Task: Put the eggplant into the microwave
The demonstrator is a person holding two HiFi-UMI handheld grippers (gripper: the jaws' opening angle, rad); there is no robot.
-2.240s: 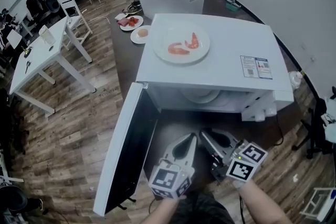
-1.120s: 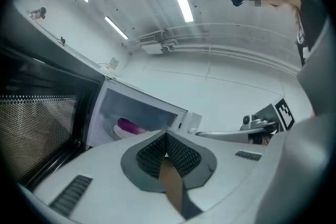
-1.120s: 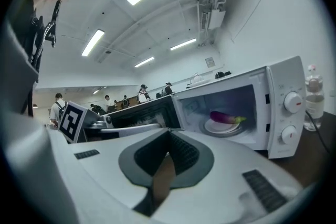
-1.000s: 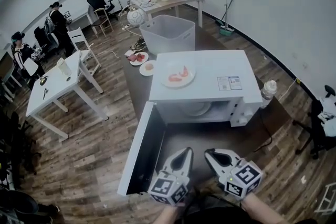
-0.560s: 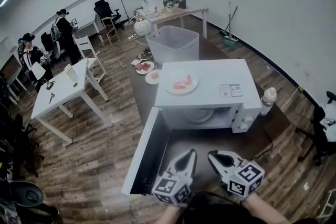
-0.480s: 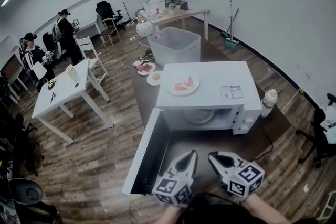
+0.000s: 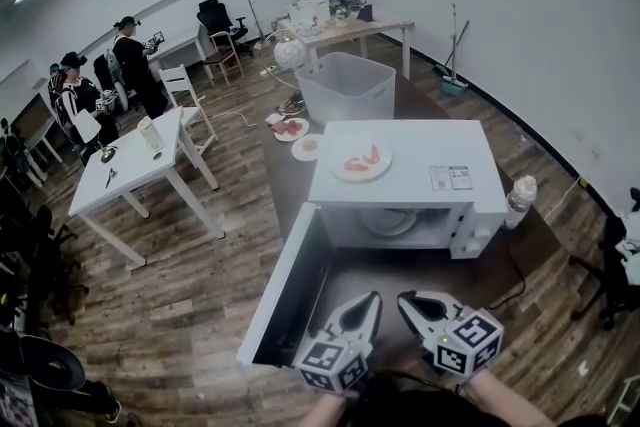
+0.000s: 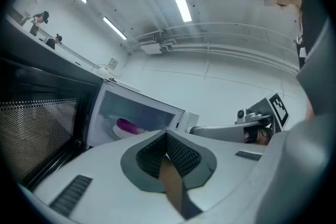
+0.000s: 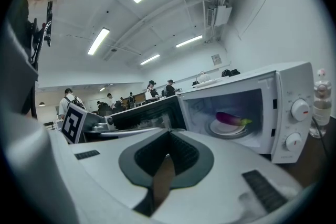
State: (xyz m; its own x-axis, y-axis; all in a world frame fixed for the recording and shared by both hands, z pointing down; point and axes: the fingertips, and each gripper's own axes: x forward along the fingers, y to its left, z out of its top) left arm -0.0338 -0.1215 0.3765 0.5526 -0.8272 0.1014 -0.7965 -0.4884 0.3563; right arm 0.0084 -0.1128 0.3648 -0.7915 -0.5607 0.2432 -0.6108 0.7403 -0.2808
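Note:
The purple eggplant [image 9: 231,118] lies on a white plate [image 9: 227,128] inside the white microwave [image 7: 400,150], whose door [image 7: 285,285] hangs open to the left. The left gripper view also catches the eggplant [image 8: 126,126] in the cavity. Both grippers sit low in the head view, well in front of the oven on the near side. My left gripper [image 7: 368,299] is shut with nothing in it, as its own view [image 8: 167,134] shows. Beside it, my right gripper [image 7: 405,299] is likewise shut and empty [image 9: 169,134].
A plate of shrimp [image 7: 361,161] rests on the microwave's top. A water bottle [image 7: 519,200] stands at its right. Behind are a grey tub [image 7: 346,85] and two small plates [image 7: 290,127]. A white table [image 7: 130,170] and people [image 7: 130,50] are at the far left.
The head view has drawn back and lifted, so the microwave looks smaller and farther. Both grippers stay shut at the bottom of the view.

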